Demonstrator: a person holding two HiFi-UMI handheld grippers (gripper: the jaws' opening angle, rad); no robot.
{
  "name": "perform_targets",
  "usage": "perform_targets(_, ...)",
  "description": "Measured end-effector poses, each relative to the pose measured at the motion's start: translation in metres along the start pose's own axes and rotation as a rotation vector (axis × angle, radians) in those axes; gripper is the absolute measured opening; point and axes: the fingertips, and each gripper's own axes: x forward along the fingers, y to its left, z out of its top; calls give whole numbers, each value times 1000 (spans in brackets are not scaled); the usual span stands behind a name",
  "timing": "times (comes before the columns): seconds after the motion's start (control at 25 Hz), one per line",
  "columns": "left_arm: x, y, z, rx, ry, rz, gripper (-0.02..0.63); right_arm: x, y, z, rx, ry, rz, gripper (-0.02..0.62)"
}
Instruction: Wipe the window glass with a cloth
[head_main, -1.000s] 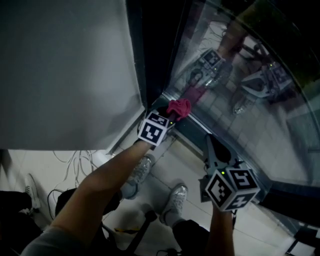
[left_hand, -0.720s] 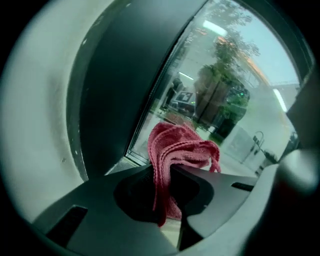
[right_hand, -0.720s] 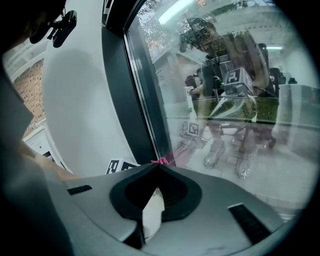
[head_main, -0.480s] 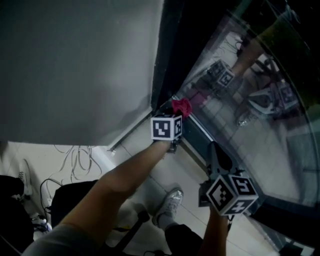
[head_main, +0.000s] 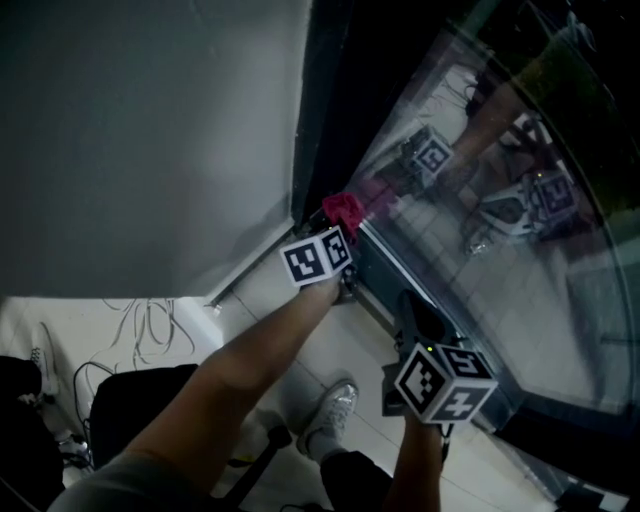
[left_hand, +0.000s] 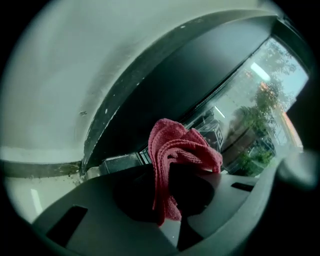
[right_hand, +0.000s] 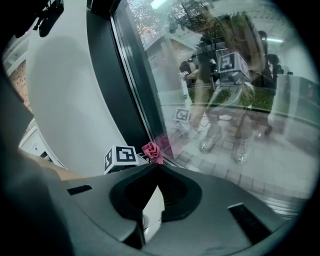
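My left gripper (head_main: 340, 228) is shut on a bunched pink cloth (head_main: 343, 211) low down, at the bottom left corner of the window glass (head_main: 520, 250). In the left gripper view the cloth (left_hand: 176, 155) sticks up from between the jaws beside the dark window frame (left_hand: 165, 95). The right gripper view shows the cloth (right_hand: 152, 150) touching or nearly touching the glass (right_hand: 235, 100), beside the left marker cube (right_hand: 121, 157). My right gripper (head_main: 412, 310) hangs lower right, near the bottom frame, its jaws closed with nothing between them (right_hand: 158, 165).
A grey wall (head_main: 150, 130) stands left of the dark frame post (head_main: 330, 100). Cables (head_main: 150, 320) lie on the tiled floor, with a dark bag (head_main: 130, 400) and the person's shoes (head_main: 335, 405) below. The glass mirrors both grippers and the person.
My left gripper with the cloth has shifted slightly left and down along the bottom corner of the glass. The right gripper has drifted a little left.
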Motion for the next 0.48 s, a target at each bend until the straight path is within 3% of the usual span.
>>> perform_targets(0.24,-4,-2,6,-111,-40,-13,55,-7,6,7,10,-23,15,0)
perform_targets(0.48,-17,-26,30,-75,-57,-62,55,-25,20,25,-15,-77,24,0)
